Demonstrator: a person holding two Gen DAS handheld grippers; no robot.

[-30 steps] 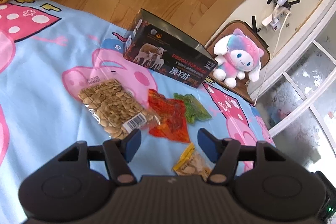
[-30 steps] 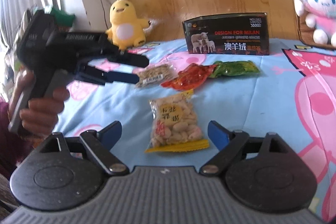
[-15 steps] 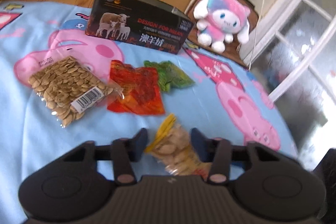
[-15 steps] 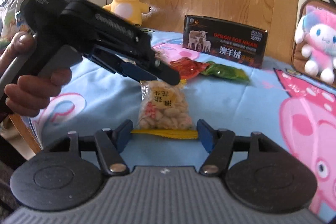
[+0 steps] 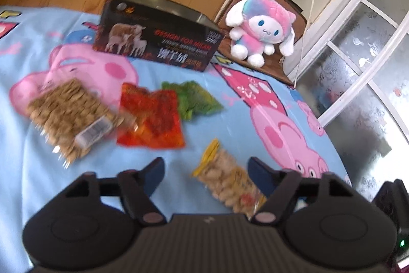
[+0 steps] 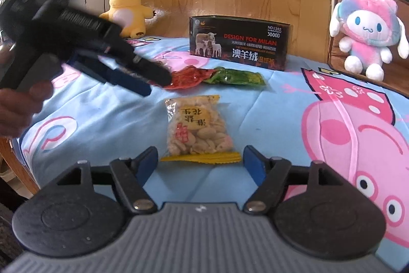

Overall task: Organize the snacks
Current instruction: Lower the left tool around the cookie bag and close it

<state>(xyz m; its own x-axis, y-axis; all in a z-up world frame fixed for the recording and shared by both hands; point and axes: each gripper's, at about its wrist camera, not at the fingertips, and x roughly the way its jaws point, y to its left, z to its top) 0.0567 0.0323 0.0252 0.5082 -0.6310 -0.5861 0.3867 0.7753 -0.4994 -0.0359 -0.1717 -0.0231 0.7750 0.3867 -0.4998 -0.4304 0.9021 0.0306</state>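
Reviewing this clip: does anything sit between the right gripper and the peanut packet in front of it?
Nothing visible does. The peanut packet lies flat on the blanket just ahead of the open right gripper, with only bare cloth between. The left gripper hangs off to the side, above the red packet.

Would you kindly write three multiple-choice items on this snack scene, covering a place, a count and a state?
1. Where does the green pack lie?
A. beside the red pack
B. inside the box
C. on the plush

2. How many snack packs lie on the sheet?
A. two
B. four
C. six

3. How are the right tongs?
A. shut on the peanuts
B. open
C. holding the box

Key: A, green pack touches red pack; B, those plus seeds and peanuts; B, right tongs gape, the peanuts lying untouched.
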